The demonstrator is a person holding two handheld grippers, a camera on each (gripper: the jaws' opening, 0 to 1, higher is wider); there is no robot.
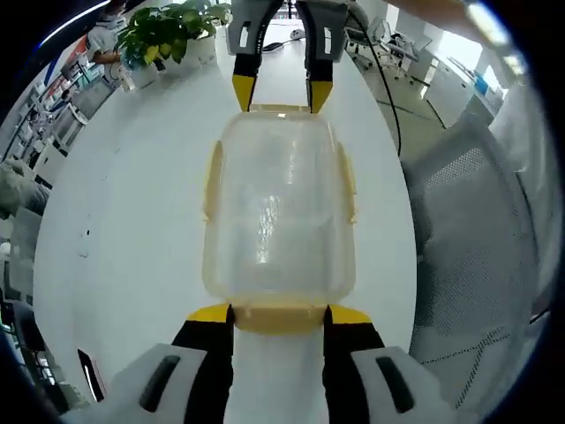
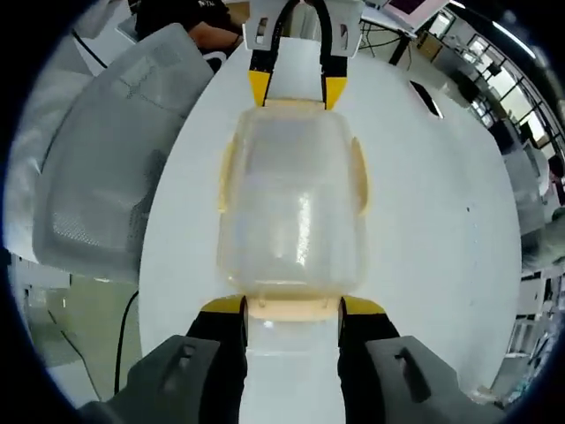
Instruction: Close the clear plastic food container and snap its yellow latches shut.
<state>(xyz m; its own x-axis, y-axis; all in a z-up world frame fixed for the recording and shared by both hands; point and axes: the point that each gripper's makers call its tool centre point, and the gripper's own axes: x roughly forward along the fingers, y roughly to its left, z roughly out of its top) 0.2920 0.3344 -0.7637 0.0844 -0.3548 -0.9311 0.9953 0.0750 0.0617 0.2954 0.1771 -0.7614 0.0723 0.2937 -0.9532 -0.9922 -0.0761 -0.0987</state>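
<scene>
Facing each other across container (image 1: 278, 208), left gripper (image 1: 278, 314) and right gripper (image 2: 291, 306) both spread, seemingly touching end latches.

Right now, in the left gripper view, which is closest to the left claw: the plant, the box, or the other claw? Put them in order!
Starting from the left claw:
1. The box, touching it, in the middle of the table.
2. The other claw, at the box's far end.
3. The plant, farthest, off to the upper left in that view.
</scene>
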